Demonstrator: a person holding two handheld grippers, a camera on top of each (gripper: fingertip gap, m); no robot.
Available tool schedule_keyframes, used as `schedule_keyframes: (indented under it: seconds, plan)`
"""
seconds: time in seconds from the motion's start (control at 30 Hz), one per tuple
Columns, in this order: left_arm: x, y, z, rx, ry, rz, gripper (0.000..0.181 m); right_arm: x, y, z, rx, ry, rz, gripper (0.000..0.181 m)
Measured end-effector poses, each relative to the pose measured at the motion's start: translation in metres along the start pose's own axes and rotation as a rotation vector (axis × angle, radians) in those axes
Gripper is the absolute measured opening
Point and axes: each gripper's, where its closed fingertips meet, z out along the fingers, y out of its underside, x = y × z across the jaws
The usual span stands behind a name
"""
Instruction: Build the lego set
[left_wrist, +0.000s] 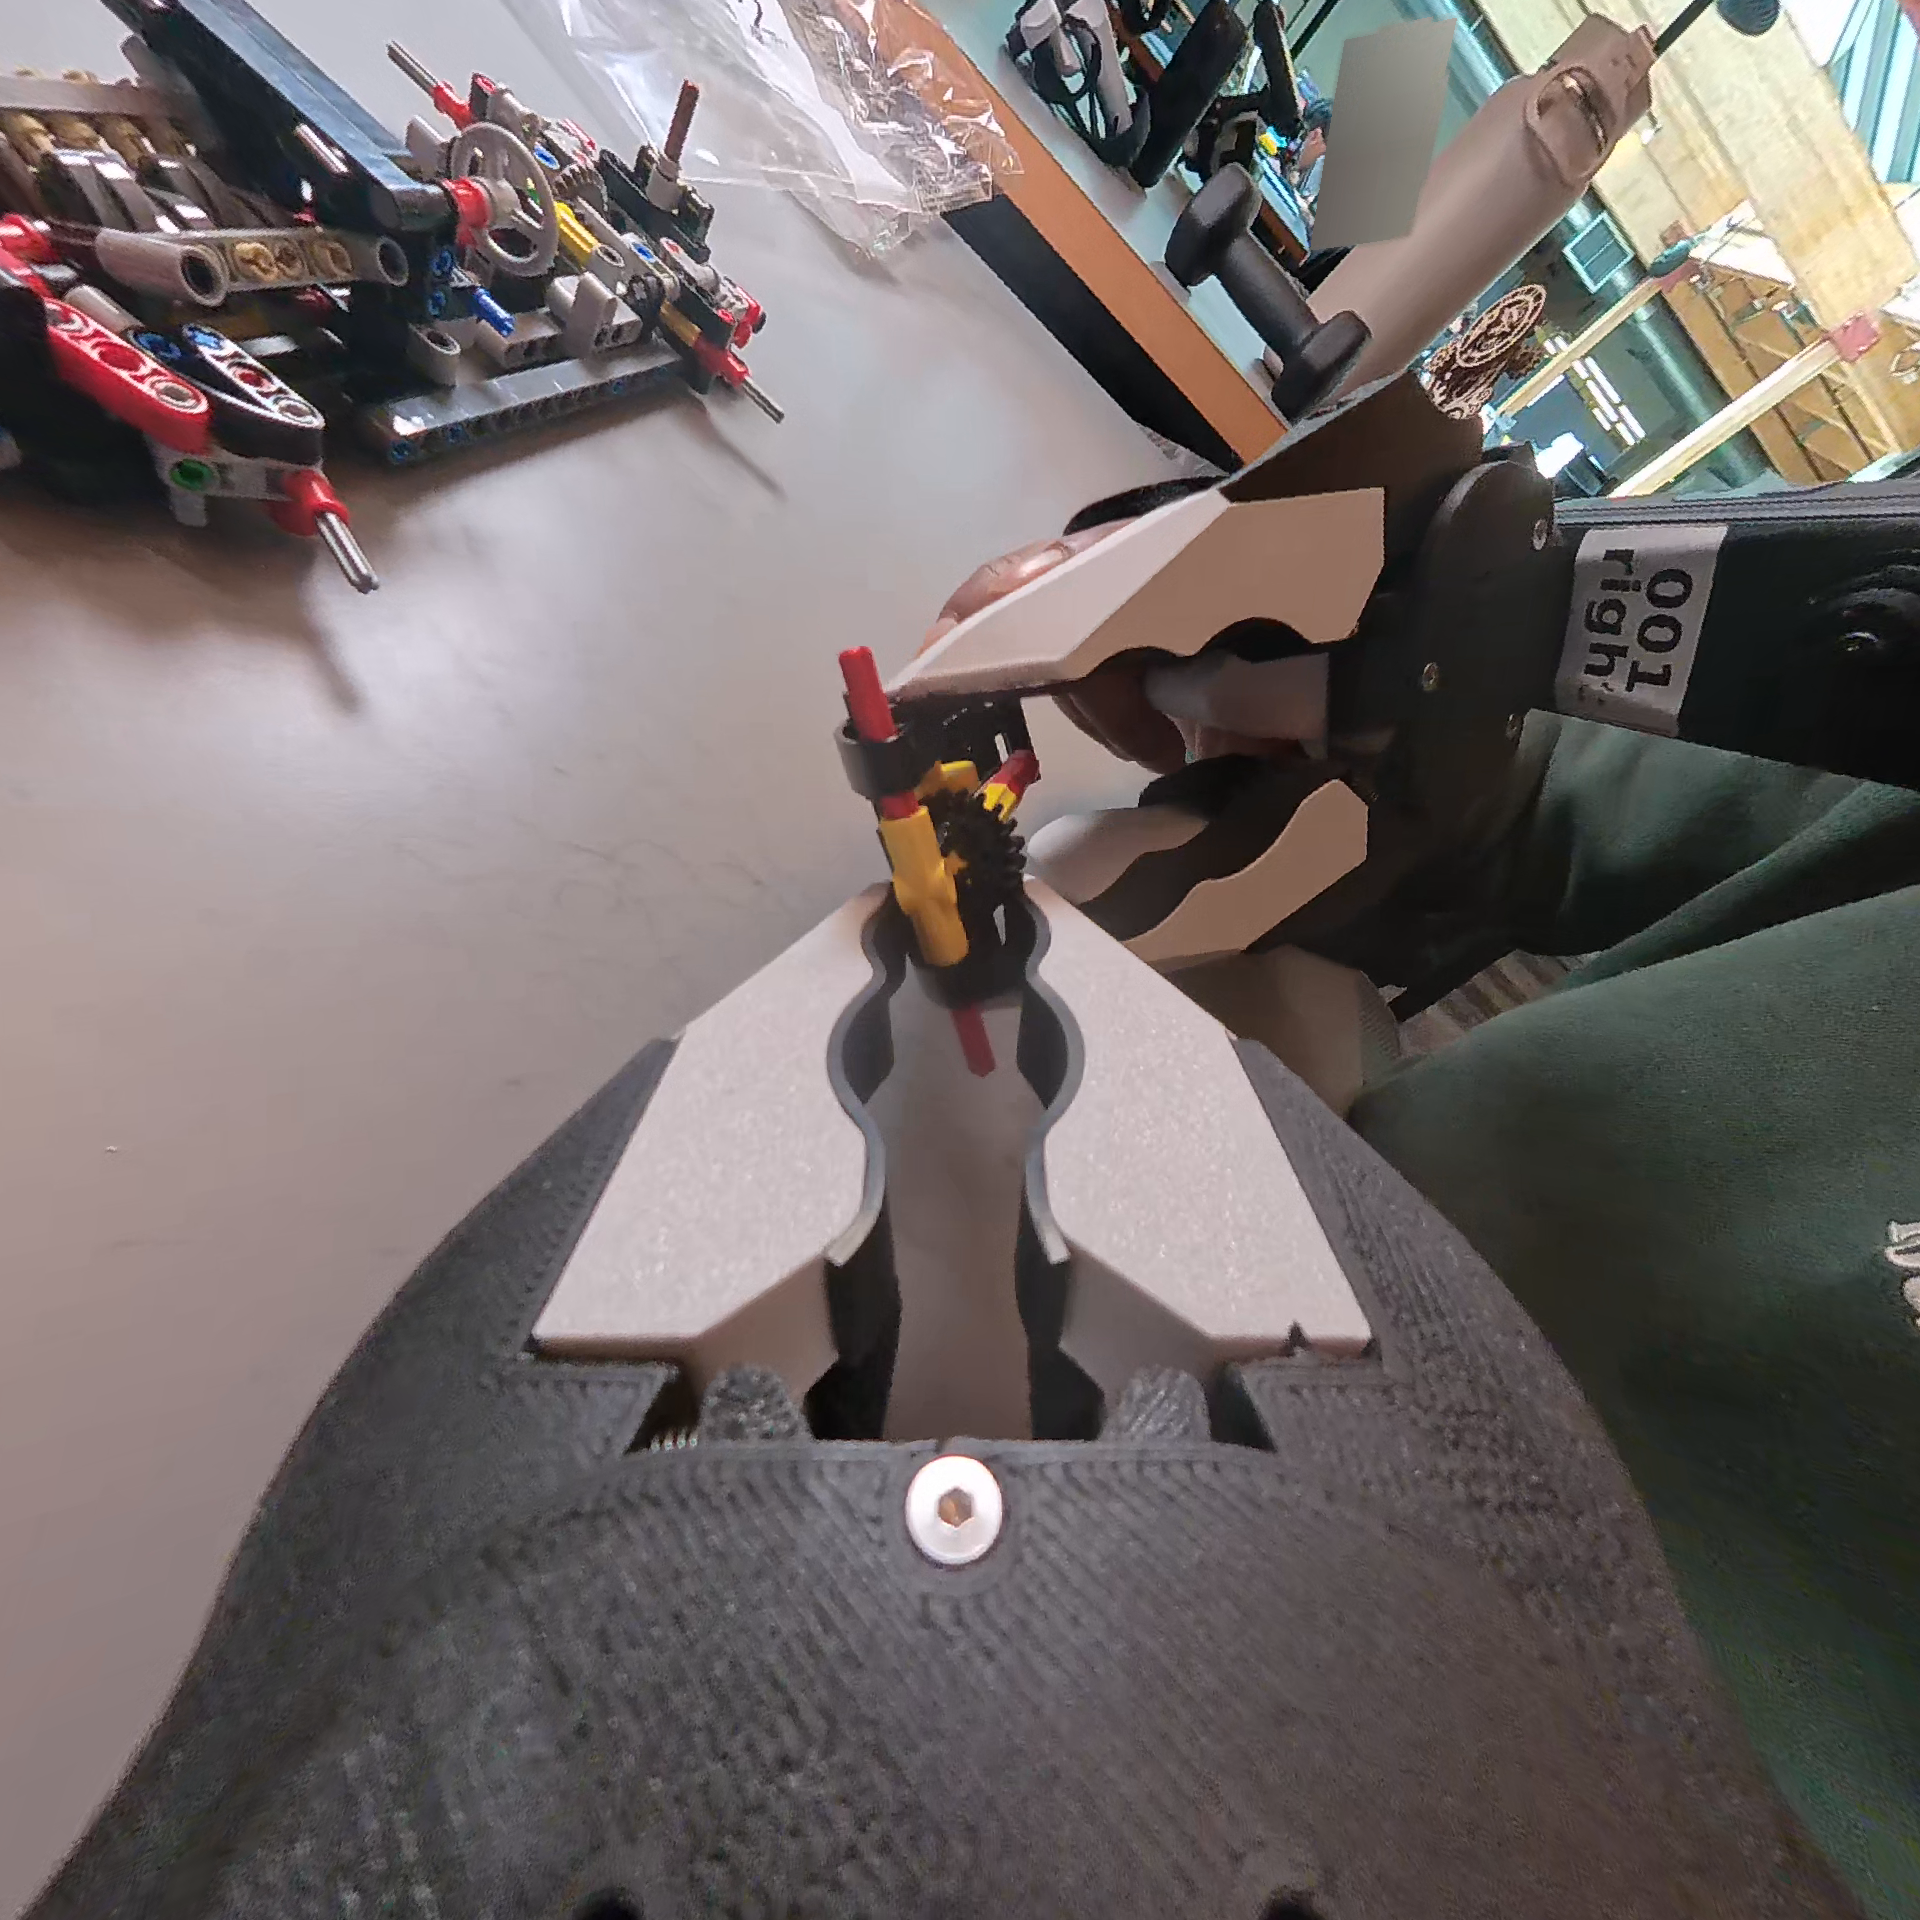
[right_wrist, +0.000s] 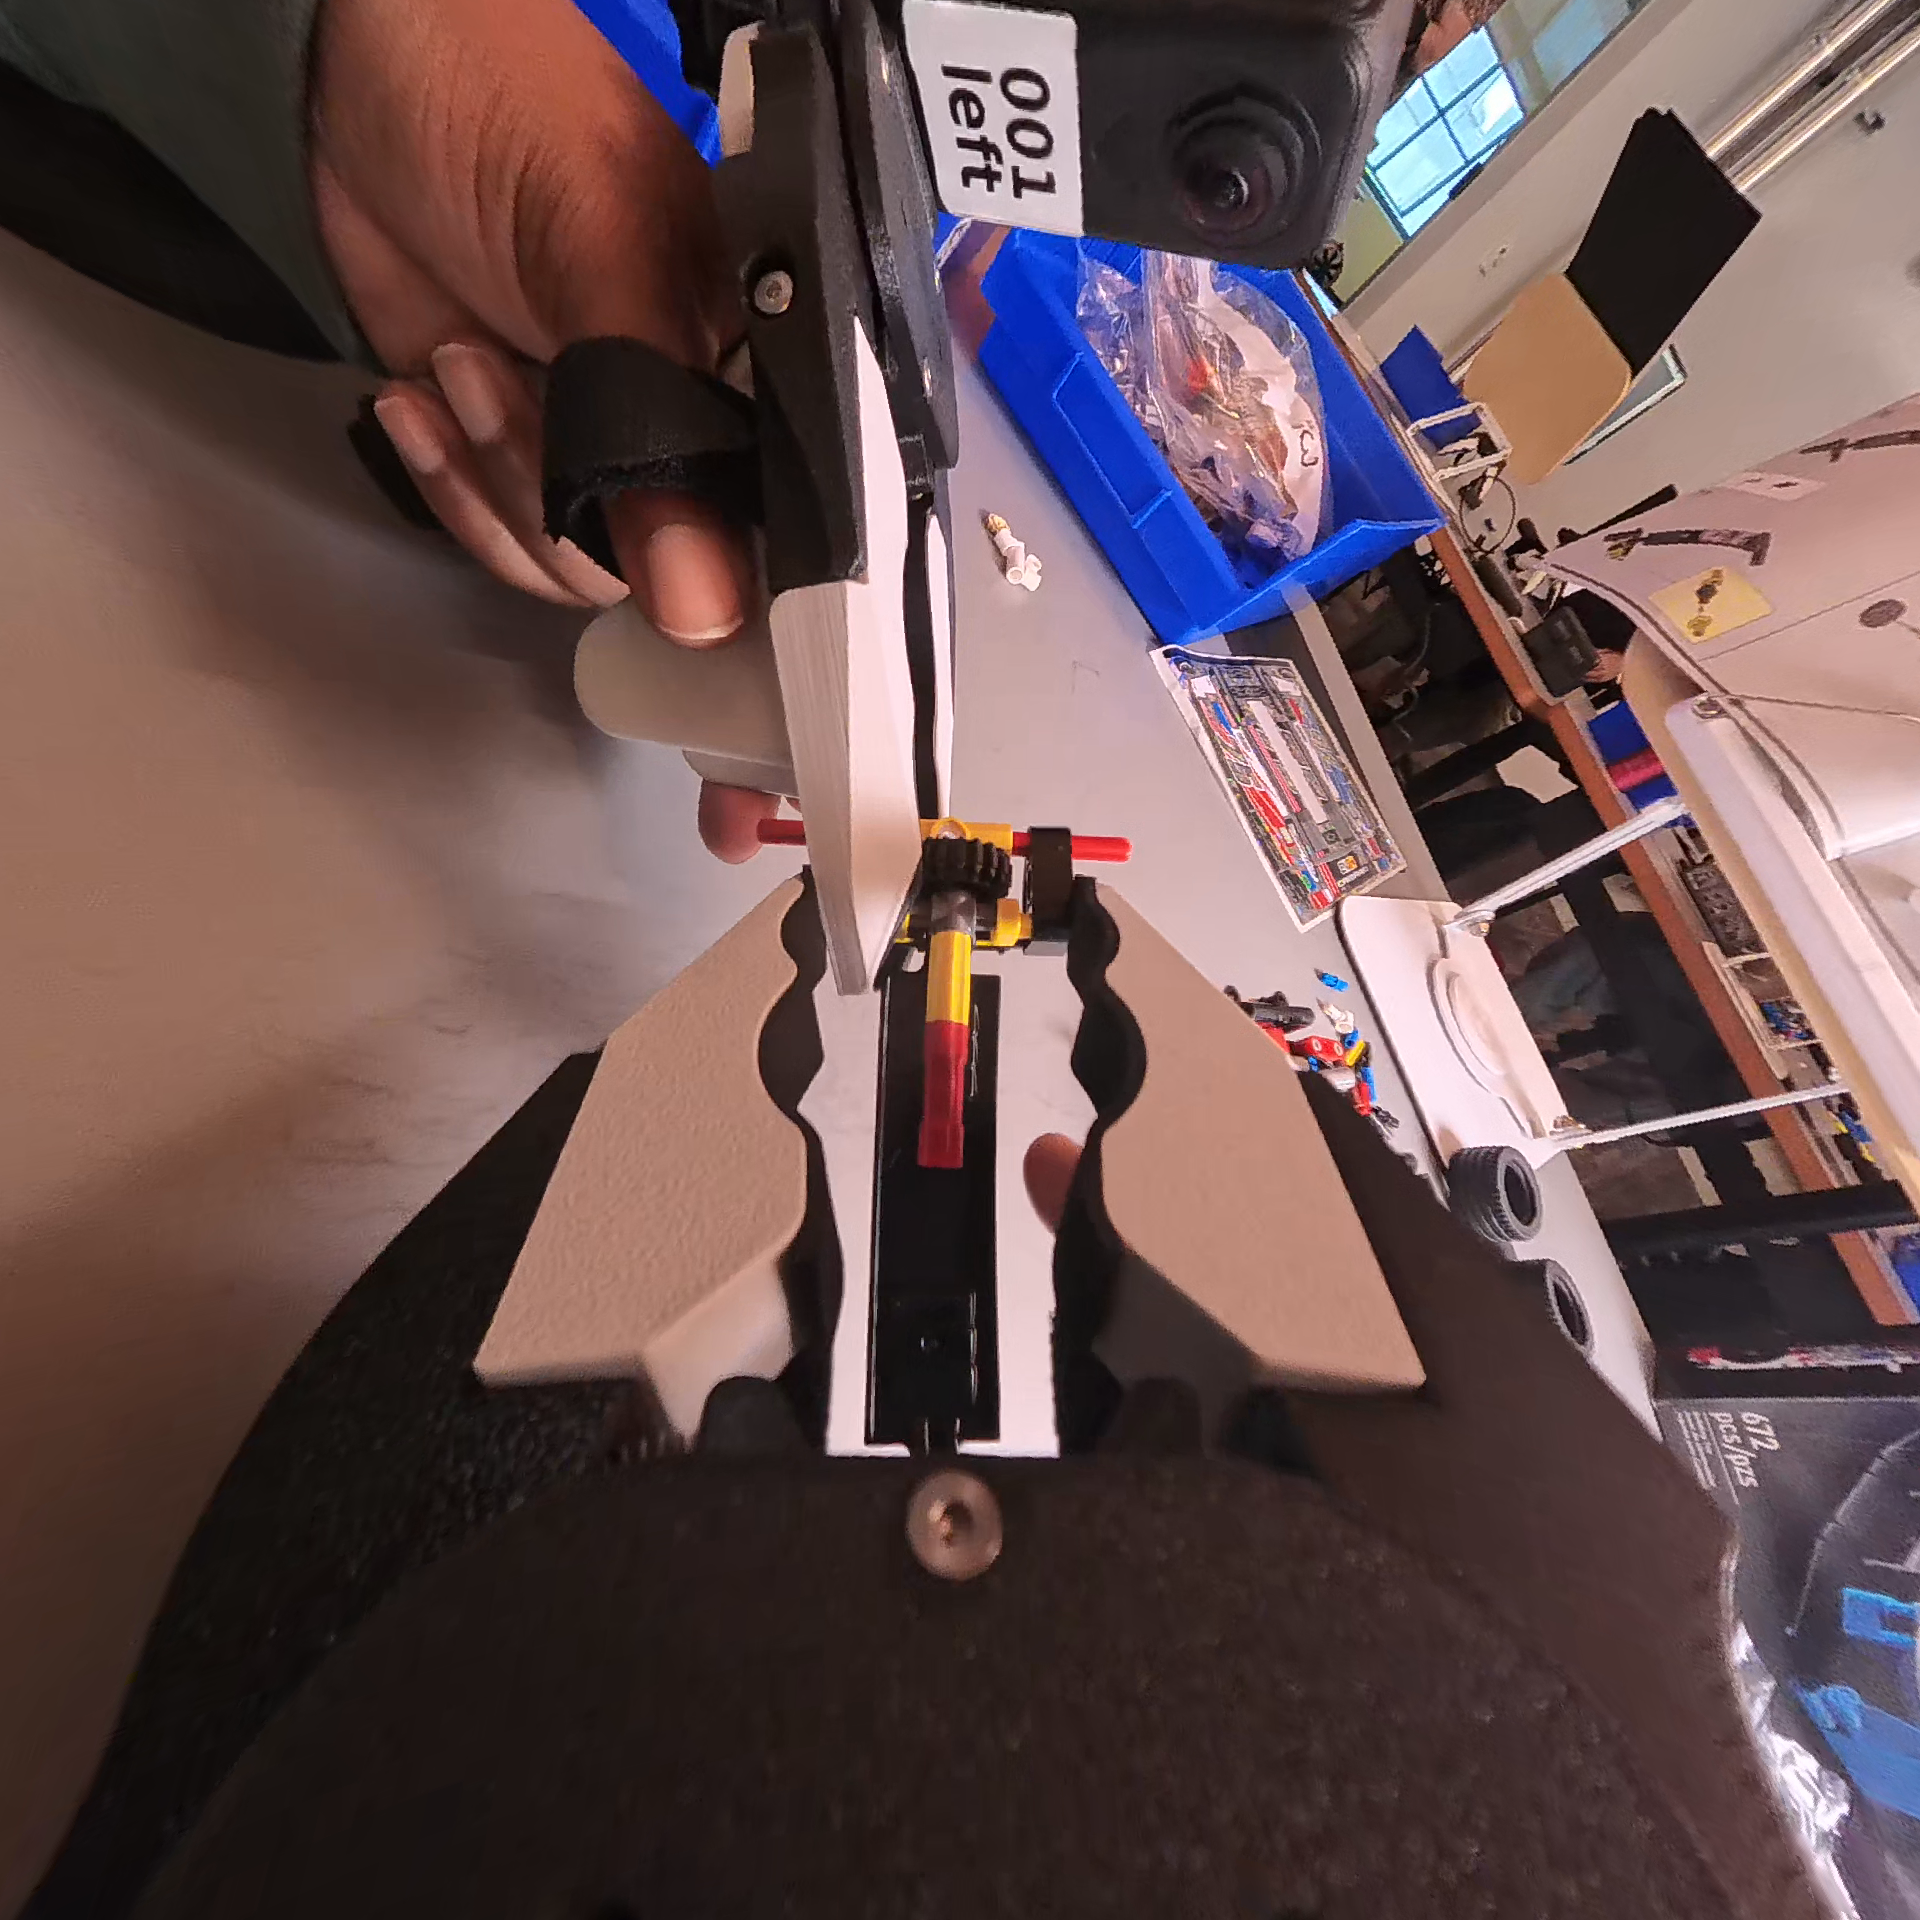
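A small lego sub-assembly (left_wrist: 925, 862) of a yellow connector, a black gear, a black bush and a red axle is held above the grey table (left_wrist: 312, 935). My left gripper (left_wrist: 951, 914) is shut on its lower end. My right gripper (left_wrist: 977, 779) comes in from the right, its upper finger resting on the black bush at the top. In the right wrist view the sub-assembly (right_wrist: 961, 862) sits between my right gripper's (right_wrist: 940, 894) tips. One tip touches the bush, the other lies against my left gripper's finger (right_wrist: 852, 727). A black beam (right_wrist: 935, 1247) runs back between the right fingers.
A large partly built model (left_wrist: 312, 260) lies far left on the table, with clear plastic bags (left_wrist: 779, 104) behind it. A blue bin (right_wrist: 1101, 457), a printed sheet (right_wrist: 1278, 769), loose pieces (right_wrist: 1320, 1039), tyres (right_wrist: 1496, 1195) and the set's box (right_wrist: 1818, 1610) lie to the right. The tips of both grippers are at nearly the same place.
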Motion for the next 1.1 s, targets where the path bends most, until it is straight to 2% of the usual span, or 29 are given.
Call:
schedule_keyframes:
  seconds: [0.53, 0.7, 0.73, 0.8, 0.9, 1.1]
  plan:
    - [-0.002, 0.001, 0.001, 0.001, 0.008, -0.03, 0.016, -0.001, 0.003, 0.004, 0.008, 0.01, -0.016, 0.044]
    - [0.008, -0.008, -0.004, 0.053, 0.097, -0.051, 0.017, 0.005, -0.005, -0.001, 0.068, -0.001, 0.08, 0.047]
    - [0.012, -0.012, -0.006, 0.07, 0.143, -0.063, 0.022, 0.006, -0.008, -0.003, 0.091, -0.005, 0.1, 0.045]
    - [0.025, -0.019, -0.015, 0.092, 0.256, -0.078, 0.054, 0.01, -0.007, -0.007, 0.092, 0.003, 0.118, 0.043]
    - [0.029, -0.019, -0.019, 0.083, 0.269, -0.016, 0.054, 0.012, -0.007, -0.011, 0.109, 0.006, 0.119, 0.042]
    - [0.03, -0.016, -0.018, 0.073, 0.305, -0.022, 0.052, 0.01, -0.009, -0.012, 0.118, 0.006, 0.106, 0.042]
